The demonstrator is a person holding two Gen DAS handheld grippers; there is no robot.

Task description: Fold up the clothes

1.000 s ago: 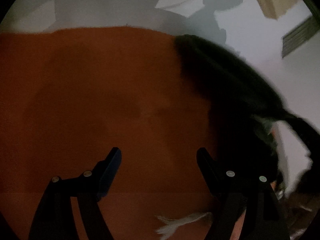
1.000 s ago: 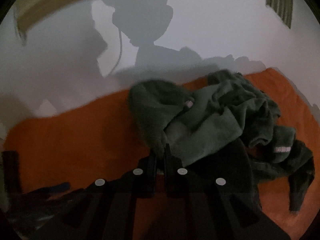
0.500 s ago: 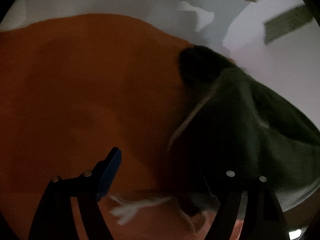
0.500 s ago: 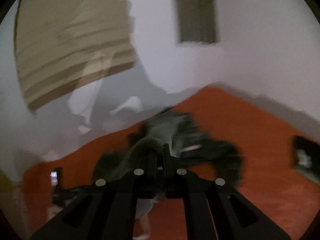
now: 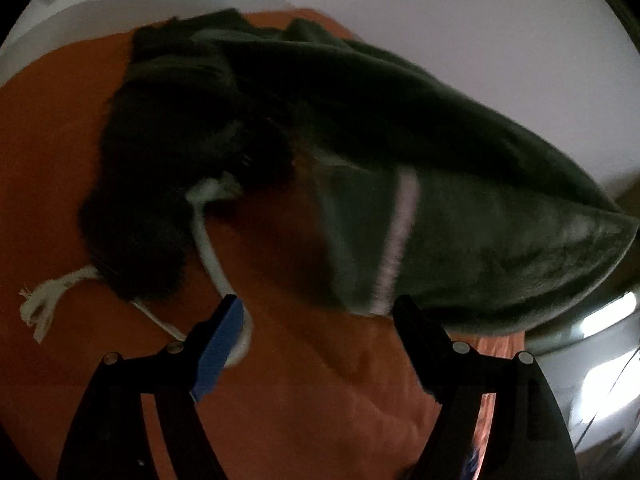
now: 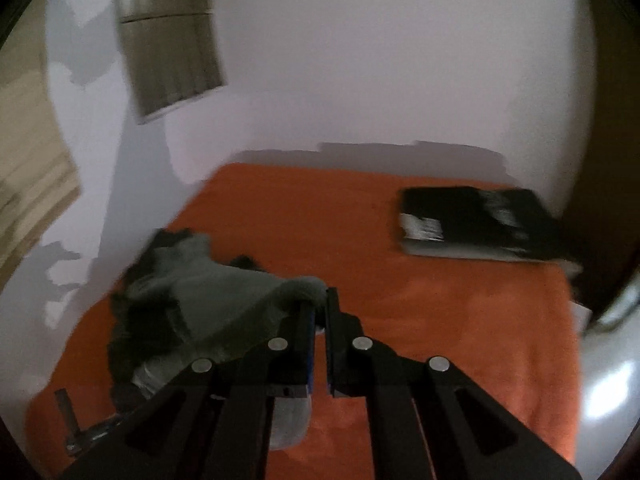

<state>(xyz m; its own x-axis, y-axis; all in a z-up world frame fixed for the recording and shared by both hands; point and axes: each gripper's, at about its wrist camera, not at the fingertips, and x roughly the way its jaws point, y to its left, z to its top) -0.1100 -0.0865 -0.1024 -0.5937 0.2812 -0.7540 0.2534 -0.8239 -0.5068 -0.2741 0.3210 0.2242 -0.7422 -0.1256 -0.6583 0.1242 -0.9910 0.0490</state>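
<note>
Since a second ago your right gripper has hauled the green garment up off the orange bedspread, jaws pinched on its edge at 12 o'clock. Your left gripper gapes empty beneath; catch the hanging hem squarely, clear of the white drawstring.

Left tongs: jaws wide apart, empty; dark green garment at twelve to three o'clock on orange bed cover; white drawstring at nine o'clock.
</note>
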